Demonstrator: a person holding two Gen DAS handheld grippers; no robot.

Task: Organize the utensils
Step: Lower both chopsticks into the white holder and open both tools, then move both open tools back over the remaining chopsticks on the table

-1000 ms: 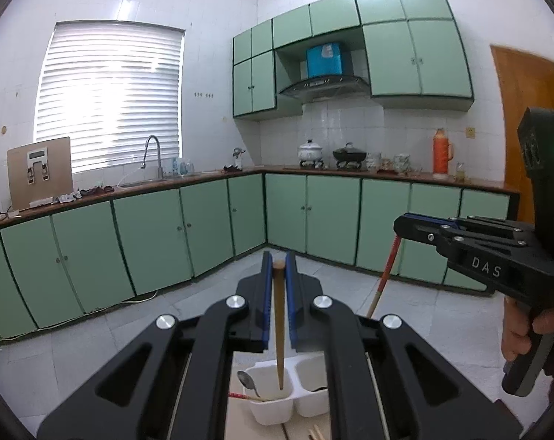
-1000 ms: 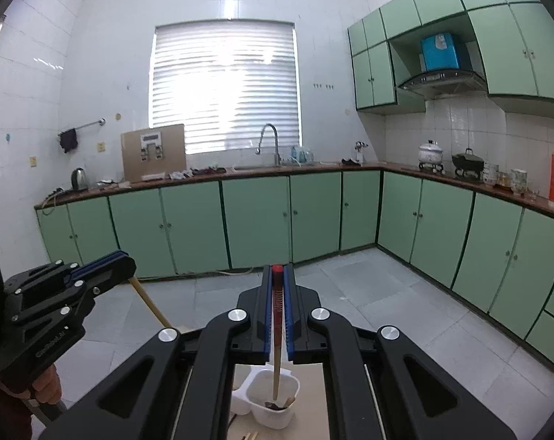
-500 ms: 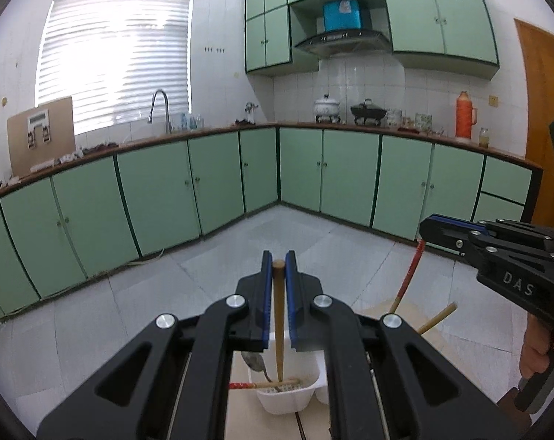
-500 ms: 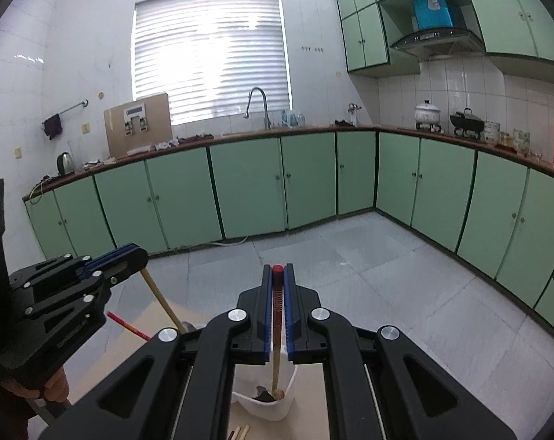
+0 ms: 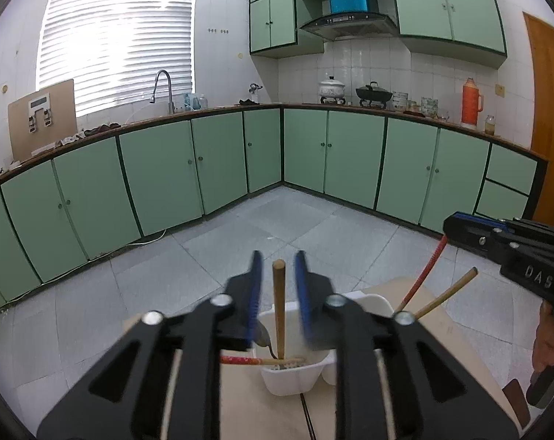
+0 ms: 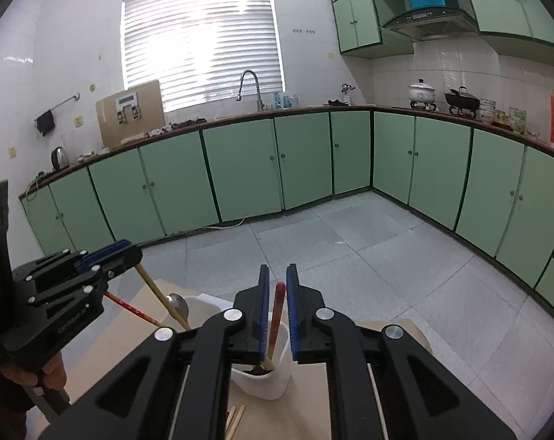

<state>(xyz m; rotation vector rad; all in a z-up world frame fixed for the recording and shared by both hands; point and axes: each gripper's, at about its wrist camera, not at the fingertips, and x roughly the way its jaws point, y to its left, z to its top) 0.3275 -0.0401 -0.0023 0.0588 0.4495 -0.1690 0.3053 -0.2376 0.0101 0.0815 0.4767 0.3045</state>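
Here, two hand-held grippers hover over a white holder (image 5: 295, 374) that sits on a tan board (image 5: 262, 414) at the bottom of both views, in a kitchen with green cabinets (image 5: 167, 168) and a grey tiled floor (image 5: 313, 227). In the left wrist view the left gripper (image 5: 279, 286) has its blue-padded jaws opening; a wooden chopstick (image 5: 279, 304) stands upright in the gap between them, clear of both pads, its lower end down inside the near compartment of the holder. In that same compartment a metal spoon (image 5: 264, 335) leans at the left wall, and a red-patterned chopstick (image 5: 247, 360) lies across the rim, sticking out to the left. To the right, the right gripper (image 5: 449, 225) is seen from the side with a red chopstick (image 5: 422, 275) running down from its tip toward the holder's far compartment; another wooden chopstick (image 5: 447, 295) leans just beside it. In the right wrist view the right gripper's (image 6: 276, 289) jaws are also opening, more narrowly; the red-tipped chopstick (image 6: 275, 315) stands between the pads, leaning slightly, its foot in the holder (image 6: 273, 381). Whether either pad touches it cannot be told. The left gripper (image 6: 130, 253) shows at the left edge, a hand (image 6: 31, 370) under it. Loose wooden sticks (image 6: 234, 421) lie on the board just in front of the holder
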